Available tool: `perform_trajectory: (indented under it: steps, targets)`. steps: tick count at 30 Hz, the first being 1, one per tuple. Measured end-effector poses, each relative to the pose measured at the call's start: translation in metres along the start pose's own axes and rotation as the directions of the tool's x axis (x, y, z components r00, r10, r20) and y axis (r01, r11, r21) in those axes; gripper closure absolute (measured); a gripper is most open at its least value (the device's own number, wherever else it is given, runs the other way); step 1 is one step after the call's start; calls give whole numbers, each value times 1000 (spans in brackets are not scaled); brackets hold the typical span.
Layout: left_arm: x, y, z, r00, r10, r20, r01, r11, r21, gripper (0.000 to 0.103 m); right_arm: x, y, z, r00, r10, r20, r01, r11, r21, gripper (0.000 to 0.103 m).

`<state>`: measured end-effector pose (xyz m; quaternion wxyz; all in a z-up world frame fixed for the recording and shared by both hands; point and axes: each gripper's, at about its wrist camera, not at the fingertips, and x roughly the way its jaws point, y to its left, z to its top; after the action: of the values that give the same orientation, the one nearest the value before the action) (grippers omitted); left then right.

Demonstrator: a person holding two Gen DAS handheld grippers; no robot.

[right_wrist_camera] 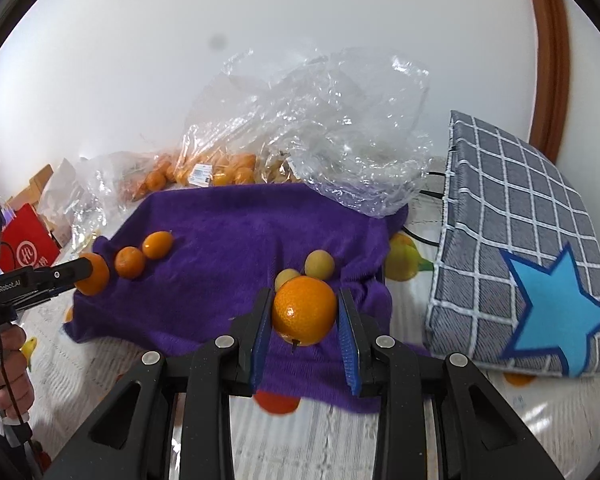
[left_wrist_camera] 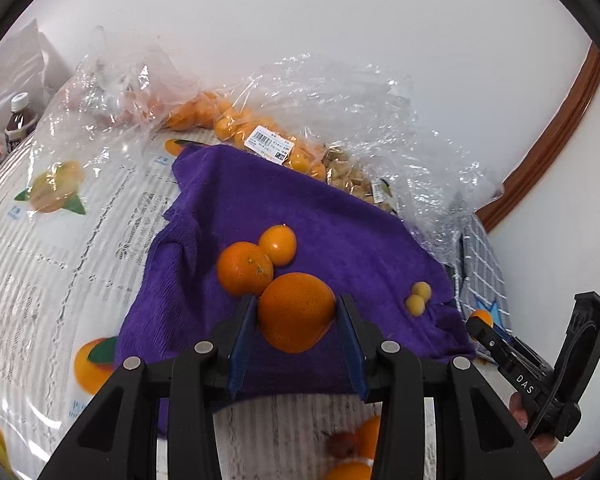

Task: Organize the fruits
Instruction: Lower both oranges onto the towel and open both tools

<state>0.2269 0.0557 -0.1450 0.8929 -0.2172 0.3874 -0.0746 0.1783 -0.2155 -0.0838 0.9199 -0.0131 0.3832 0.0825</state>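
A large round dimpled orange [left_wrist_camera: 296,312] is clamped over the purple terry towel [left_wrist_camera: 340,232]. Beside it on the towel are lined a smaller mandarin [left_wrist_camera: 244,268] and a glossy oval kumquat [left_wrist_camera: 278,245]. Another smooth orange [right_wrist_camera: 304,310] is gripped near two small yellowish fruits [right_wrist_camera: 319,265].

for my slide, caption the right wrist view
Right gripper holds an orange over the purple towel.

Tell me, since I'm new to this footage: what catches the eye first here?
Each gripper clamps an orange over the purple towel: the left gripper a large orange, the right gripper a glossier orange. Behind the towel sit crinkled clear bags of fruit, and a grey checked bag with a blue star stands at the right.
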Motion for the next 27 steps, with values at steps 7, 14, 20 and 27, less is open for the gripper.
perform_trajectory:
  steps: [7, 14, 20, 27]
  targets:
    - [20, 6, -4, 999, -39, -37, 39, 999, 12, 64, 27, -2, -9, 999, -15, -31, 14, 1000, -27, 72]
    - [23, 6, -8, 999, -14, -36, 16, 999, 43, 64, 35, 2, -16, 1000, -18, -26, 17, 999, -44, 72]
    - [23, 6, -9, 999, -2, -43, 5, 998, 64, 64, 41, 8, -18, 998, -39, -44, 36, 997, -75, 72]
    - [25, -2, -11, 996, 66, -59, -58, 990, 130, 64, 43, 6, -17, 998, -23, -56, 20, 998, -59, 72]
